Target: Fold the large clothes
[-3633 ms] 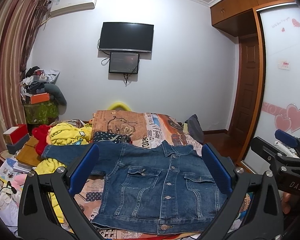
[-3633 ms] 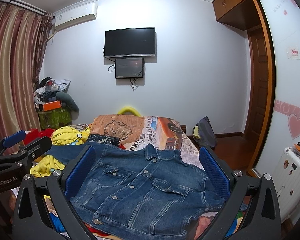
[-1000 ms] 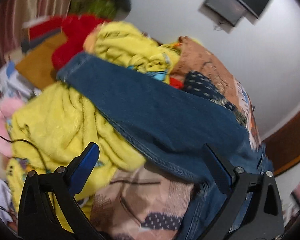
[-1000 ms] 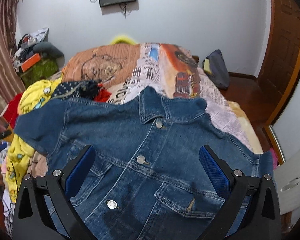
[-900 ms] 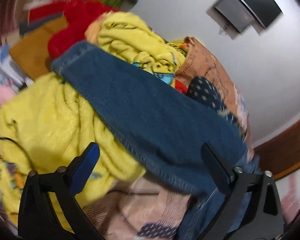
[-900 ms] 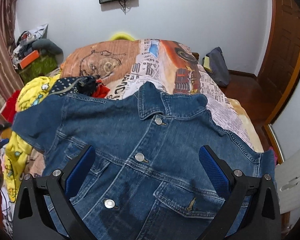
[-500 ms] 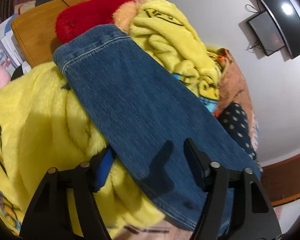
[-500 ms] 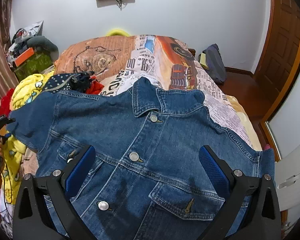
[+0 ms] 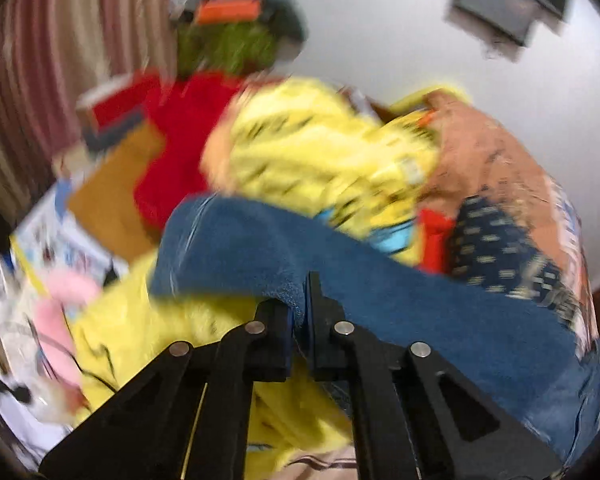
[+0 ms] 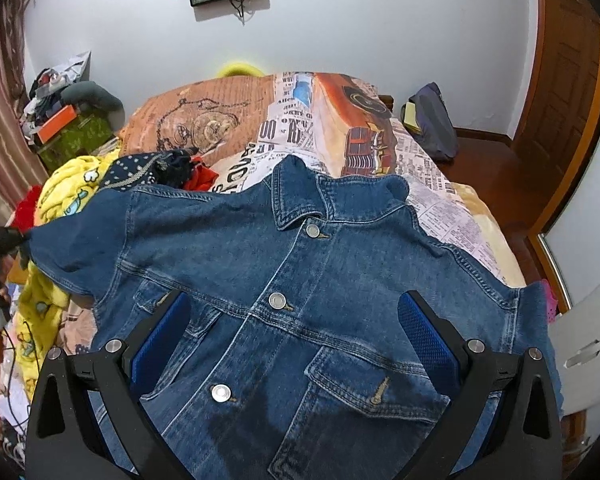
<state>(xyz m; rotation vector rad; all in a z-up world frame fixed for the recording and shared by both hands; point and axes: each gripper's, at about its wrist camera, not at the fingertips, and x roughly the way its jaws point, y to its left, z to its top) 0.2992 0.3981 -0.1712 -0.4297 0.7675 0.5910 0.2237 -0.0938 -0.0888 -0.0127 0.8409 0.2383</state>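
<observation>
A blue denim jacket [image 10: 300, 280] lies front up and buttoned on the bed, collar toward the far wall. Its left sleeve [image 9: 380, 280] stretches over a yellow blanket. My left gripper [image 9: 298, 316] is shut on the lower edge of that sleeve near the cuff; it also shows at the left edge of the right wrist view [image 10: 0, 240]. My right gripper [image 10: 292, 332] is open and hovers over the jacket's chest, its blue pads [image 10: 424, 340] apart on either side of the button row.
A yellow fleece blanket [image 9: 320, 152] and red fabric [image 9: 172, 132] are piled on the bed's left. A newspaper-print bedspread [image 10: 300, 128] covers the bed. A dark bag [image 10: 432, 120] sits on the floor at the right, near a wooden door [image 10: 560, 80].
My left gripper has closed on the sleeve's edge; half a second ago its jaws were still apart around it. The right gripper has drifted slightly closer over the jacket.
</observation>
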